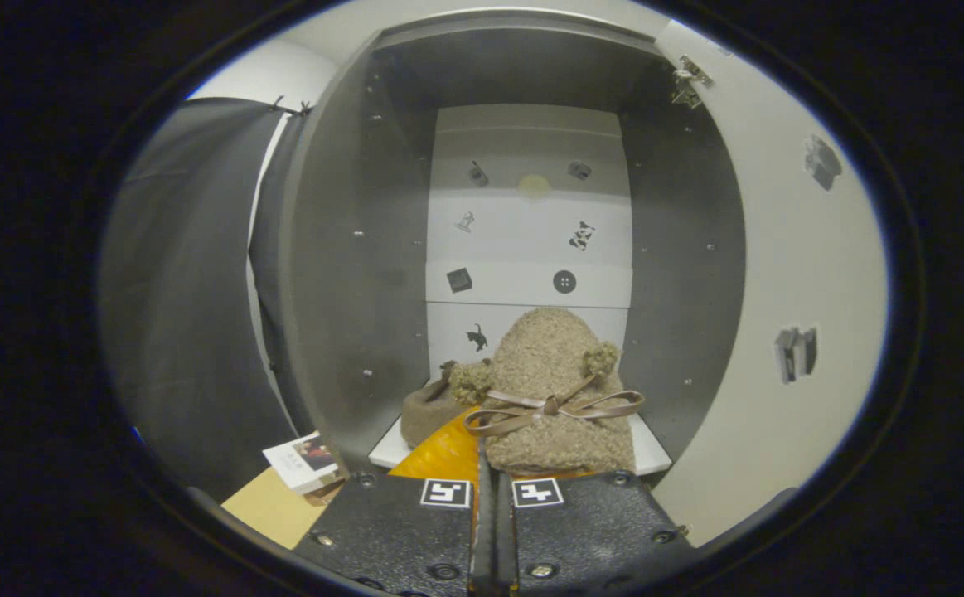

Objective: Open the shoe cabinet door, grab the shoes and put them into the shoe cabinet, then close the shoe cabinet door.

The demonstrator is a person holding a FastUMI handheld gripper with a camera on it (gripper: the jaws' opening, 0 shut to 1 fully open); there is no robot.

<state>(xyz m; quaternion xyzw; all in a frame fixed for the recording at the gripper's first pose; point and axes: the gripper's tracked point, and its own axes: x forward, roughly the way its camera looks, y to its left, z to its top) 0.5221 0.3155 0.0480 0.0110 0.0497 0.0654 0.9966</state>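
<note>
Shoe (554,390), fuzzy, bow-tied: clamped between closed fingers of gripper (491,497), inside shoe cabinet (349,249); cabinet door (788,315) open.

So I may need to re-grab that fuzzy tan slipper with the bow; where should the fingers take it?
Take the fuzzy slipper at its near edge, just below the ribbon bow, coming straight in from the open cabinet front. That edge faces the gripper, whose fingers sit nearly together there; whether they press it is unclear.
</note>
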